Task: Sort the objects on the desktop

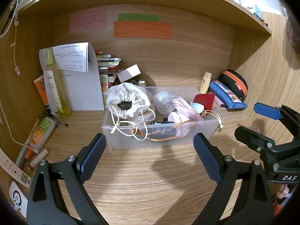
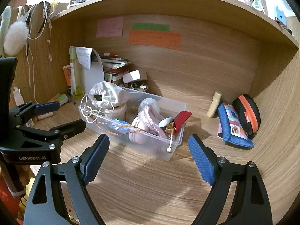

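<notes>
- While I hold both grippers short of the clear bin [image 1: 161, 131] mid-counter, left gripper [image 1: 150, 150] and right gripper [image 2: 149, 153] fingers gape wide, empty.
- Blue pouch [image 2: 234, 125] lies unsorted near the counter's right edge.

You've got a clear plastic bin [image 1: 120, 140] on the wood-grain table [image 1: 150, 178], white drawstring pouch [image 1: 127, 98], red card [image 1: 204, 100], blue patchwork pencil case [image 2: 234, 127], black case with orange zip [image 2: 247, 110], pink, green, orange notes.

3 paper notes [image 1: 142, 29] stuck on wooden back panel [image 1: 196, 52].
</notes>
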Demonstrator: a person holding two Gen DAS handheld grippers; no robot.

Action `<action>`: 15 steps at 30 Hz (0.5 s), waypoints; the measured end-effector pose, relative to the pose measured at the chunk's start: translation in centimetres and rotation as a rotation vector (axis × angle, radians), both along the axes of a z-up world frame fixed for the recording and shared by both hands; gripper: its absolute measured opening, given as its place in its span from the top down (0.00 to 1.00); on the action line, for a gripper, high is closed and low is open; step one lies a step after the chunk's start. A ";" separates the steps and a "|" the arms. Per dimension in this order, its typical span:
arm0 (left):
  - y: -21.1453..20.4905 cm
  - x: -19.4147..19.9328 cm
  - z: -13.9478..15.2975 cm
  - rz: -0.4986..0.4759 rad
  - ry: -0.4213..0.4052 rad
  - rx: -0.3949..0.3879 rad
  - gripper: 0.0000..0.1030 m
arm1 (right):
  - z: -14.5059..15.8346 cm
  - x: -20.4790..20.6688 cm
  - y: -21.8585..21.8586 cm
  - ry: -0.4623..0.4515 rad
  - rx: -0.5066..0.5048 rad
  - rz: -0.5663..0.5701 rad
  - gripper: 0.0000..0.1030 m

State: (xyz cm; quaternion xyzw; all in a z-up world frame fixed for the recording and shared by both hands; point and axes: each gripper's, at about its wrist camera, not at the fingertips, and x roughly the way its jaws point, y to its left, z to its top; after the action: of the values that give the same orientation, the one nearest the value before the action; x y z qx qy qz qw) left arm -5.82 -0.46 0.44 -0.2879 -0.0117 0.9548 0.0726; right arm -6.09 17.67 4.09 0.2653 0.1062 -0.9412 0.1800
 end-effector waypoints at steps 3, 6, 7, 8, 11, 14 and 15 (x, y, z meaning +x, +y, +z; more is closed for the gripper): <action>0.1 -0.1 -0.1 0.000 -0.003 0.001 0.08 | 0.0 -0.1 0.0 -0.001 0.003 0.002 0.18; 0.1 -0.1 -0.1 -0.001 -0.003 0.002 0.08 | 0.0 -0.1 -0.1 -0.004 0.006 0.002 0.18; 0.0 -0.1 -0.1 -0.001 -0.002 0.002 0.08 | 0.0 -0.1 -0.2 -0.005 0.006 0.003 0.18; 0.1 -0.1 -0.1 0.002 -0.003 0.002 0.08 | -0.1 -0.1 -0.2 -0.005 0.008 0.004 0.18; 0.0 -0.1 -0.1 0.003 -0.006 0.002 0.08 | -0.1 -0.2 -0.3 -0.007 0.009 0.005 0.18; -0.2 -0.2 -0.2 0.006 -0.008 0.009 0.08 | -0.1 -0.2 -0.4 -0.008 0.009 0.008 0.18; -0.3 -0.2 -0.2 0.008 -0.008 0.011 0.08 | -0.1 -0.2 -0.5 -0.008 0.010 0.008 0.18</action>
State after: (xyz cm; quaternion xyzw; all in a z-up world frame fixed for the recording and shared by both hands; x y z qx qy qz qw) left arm -6.04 -0.73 0.23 -0.2914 -0.0185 0.9538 0.0702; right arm -6.29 17.19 4.02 0.2695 0.1112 -0.9389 0.1831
